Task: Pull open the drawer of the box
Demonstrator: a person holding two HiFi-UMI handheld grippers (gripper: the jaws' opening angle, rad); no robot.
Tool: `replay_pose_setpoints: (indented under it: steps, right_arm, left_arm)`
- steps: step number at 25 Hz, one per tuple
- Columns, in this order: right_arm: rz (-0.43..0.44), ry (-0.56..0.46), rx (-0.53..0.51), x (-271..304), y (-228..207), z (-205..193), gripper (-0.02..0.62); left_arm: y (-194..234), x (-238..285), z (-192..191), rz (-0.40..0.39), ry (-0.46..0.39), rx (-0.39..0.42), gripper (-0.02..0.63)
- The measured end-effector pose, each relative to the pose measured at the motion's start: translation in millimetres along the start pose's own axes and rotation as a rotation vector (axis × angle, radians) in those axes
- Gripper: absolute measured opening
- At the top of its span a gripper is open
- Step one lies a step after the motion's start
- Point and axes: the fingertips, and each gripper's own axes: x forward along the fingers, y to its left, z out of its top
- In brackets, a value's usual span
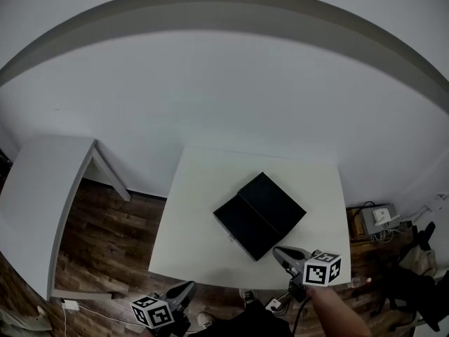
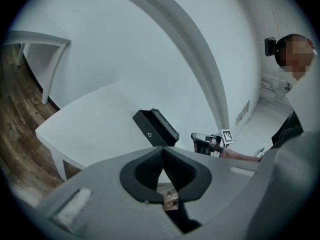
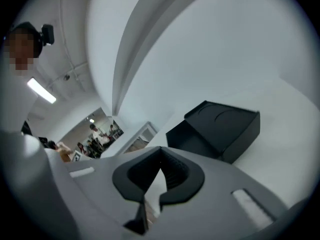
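Observation:
A black box (image 1: pixel 275 200) lies on the white table (image 1: pixel 203 188), turned at an angle, with its drawer (image 1: pixel 240 225) slid out toward the front left. My right gripper (image 1: pixel 278 253) hovers over the table's front edge, just off the box's near corner, shut and empty. In the right gripper view the box (image 3: pixel 230 126) and its drawer (image 3: pixel 187 136) lie beyond the closed jaws, apart from them. My left gripper (image 1: pixel 190 287) hangs below the table's front edge, shut on nothing. The left gripper view shows the box (image 2: pixel 156 126) farther off on the table.
A second white table (image 1: pixel 49 188) stands at the left over the wooden floor (image 1: pixel 105 237). A grey power box with cables (image 1: pixel 375 220) sits on the floor at the right. A white wall rises behind the table.

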Motion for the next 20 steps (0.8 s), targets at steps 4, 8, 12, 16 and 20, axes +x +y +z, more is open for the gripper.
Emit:
replay_pose_setpoints:
  steps: [4, 8, 12, 16, 20]
  right_arm:
    - [0.074, -0.043, 0.147, -10.7, 56.4, -50.8, 0.005]
    - [0.114, -0.061, 0.199, -21.5, 101.3, -84.4, 0.005]
    - [0.138, -0.084, 0.214, -33.2, 134.1, -103.7, 0.005]
    - [0.147, -0.118, 0.210, -39.4, 156.4, -109.7, 0.005]
    - [0.147, -0.134, 0.209, -41.8, 170.1, -119.6, 0.005]
  left_arm:
    - [-14.1, 1.2, -4.6, -0.066, 0.053, 0.024, 0.005]
    - [-26.6, -0.2, -17.1, -0.115, 0.107, 0.034, 0.005]
    - [-40.2, -7.1, -26.5, -0.149, 0.140, 0.058, 0.005]
    - [-46.9, -18.6, -22.0, -0.178, 0.129, 0.068, 0.005]
    - [-49.0, -29.0, -20.1, -0.190, 0.112, 0.070, 0.005]
